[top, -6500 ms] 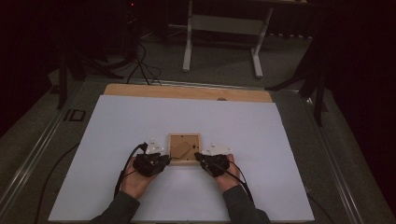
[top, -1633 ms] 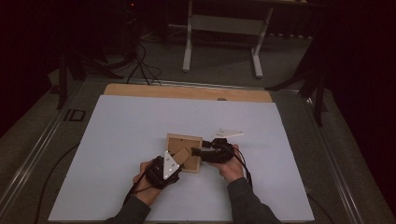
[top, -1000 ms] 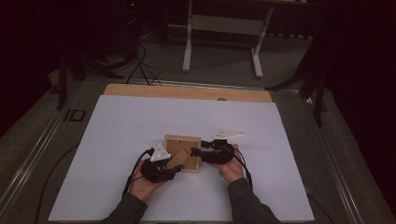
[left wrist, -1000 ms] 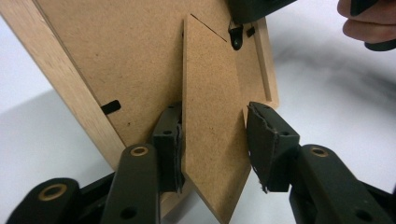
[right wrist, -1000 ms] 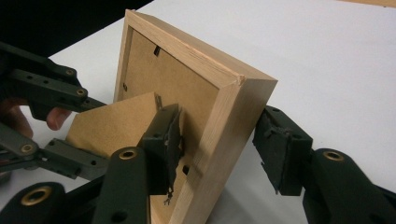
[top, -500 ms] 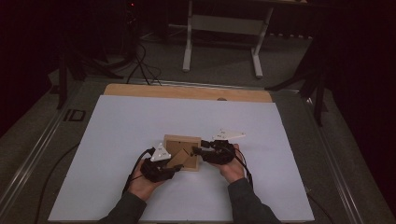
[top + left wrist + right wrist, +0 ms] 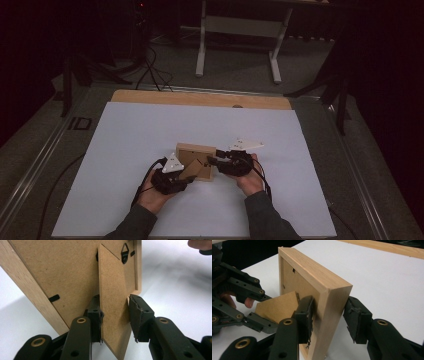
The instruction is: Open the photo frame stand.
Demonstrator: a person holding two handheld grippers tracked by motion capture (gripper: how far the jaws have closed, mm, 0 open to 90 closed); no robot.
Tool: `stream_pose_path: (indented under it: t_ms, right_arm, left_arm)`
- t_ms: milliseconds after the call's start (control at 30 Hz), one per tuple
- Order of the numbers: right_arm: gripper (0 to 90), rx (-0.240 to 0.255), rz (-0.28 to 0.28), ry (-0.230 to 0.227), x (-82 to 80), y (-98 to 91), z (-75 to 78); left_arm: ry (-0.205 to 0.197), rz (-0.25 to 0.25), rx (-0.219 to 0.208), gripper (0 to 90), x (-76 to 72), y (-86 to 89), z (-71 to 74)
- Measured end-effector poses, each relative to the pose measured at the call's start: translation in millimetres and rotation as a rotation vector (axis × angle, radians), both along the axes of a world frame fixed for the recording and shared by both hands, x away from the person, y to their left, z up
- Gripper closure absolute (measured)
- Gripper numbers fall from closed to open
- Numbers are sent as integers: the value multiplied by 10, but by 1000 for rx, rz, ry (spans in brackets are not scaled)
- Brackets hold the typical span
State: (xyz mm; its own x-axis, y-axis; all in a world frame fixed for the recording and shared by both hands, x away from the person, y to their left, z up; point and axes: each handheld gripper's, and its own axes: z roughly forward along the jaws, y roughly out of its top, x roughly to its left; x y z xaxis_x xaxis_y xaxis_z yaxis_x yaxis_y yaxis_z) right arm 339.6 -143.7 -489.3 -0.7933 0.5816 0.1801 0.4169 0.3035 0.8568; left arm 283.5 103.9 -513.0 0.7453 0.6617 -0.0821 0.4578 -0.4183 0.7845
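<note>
A light wooden picture frame (image 7: 192, 151) stands tilted on the white table, back side toward the person. My right gripper (image 7: 212, 161) has just been closing on the frame's corner (image 7: 322, 285), one pad on the back panel and one on the outer edge. The brown fold-out stand (image 7: 113, 302) swings out from the frame's back (image 7: 62, 270). My left gripper (image 7: 113, 315) has just been closing on this stand, a pad against each side. In the right gripper view the left gripper (image 7: 262, 307) holds the stand (image 7: 279, 306) at the left. A black hanger clip (image 7: 124, 251) sits above the stand.
A white sheet (image 7: 150, 130) covers the table, with a wooden strip (image 7: 200, 98) along its far edge. Metal rails run down both sides. A desk frame (image 7: 237, 30) and cables (image 7: 145, 65) lie on the dark floor beyond.
Several seconds ago the frame lay flat between both grippers; now it is tipped up with its stand swung out. Over the last second both hands have stayed put.
</note>
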Motion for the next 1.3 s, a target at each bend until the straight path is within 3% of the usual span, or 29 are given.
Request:
stream_pose_path:
  t_ms: [667, 1100, 1300]
  right_arm:
    - [581, 0, 11, -40, -21, -24, 48]
    - [613, 35, -16, -54, 20, -120, 64]
    - [578, 22, -9, -55, 27, -110, 53]
  left_arm:
    - [5, -28, 2, 711, 40, -46, -1]
    - [-23, -50, 35, 712, 138, -114, -15]
    - [-38, -69, 48, 723, 127, -128, -19]
